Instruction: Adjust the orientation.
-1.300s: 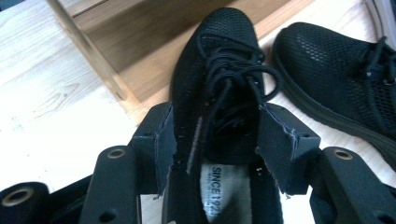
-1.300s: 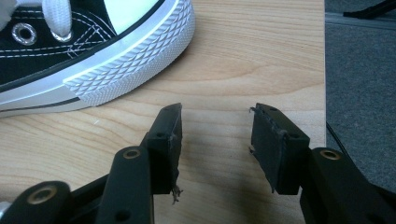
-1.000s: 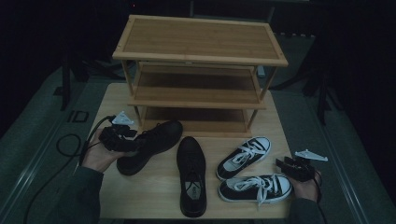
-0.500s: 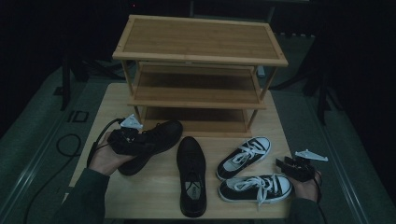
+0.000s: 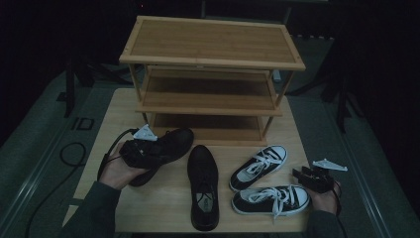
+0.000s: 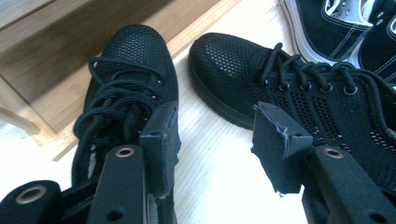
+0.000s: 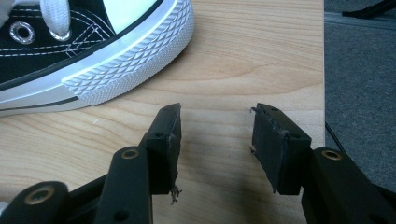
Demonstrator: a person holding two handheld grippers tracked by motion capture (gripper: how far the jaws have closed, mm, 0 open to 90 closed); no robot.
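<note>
Reaching for the black mesh shoe (image 6: 126,88), the left gripper (image 6: 215,144), jaws apart and just closing on nothing, could grab only laces.

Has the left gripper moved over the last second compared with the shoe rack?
Yes. The left gripper has shifted rightward along the table, closer under the shoe rack's left leg and over the black mesh shoe. Its jaws have just been closing slightly, nothing between them.

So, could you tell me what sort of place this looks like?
Probably a staged recording setup in a dark room: a small wooden table holding a shoe rack and loose shoes, with cables on the floor.
</note>
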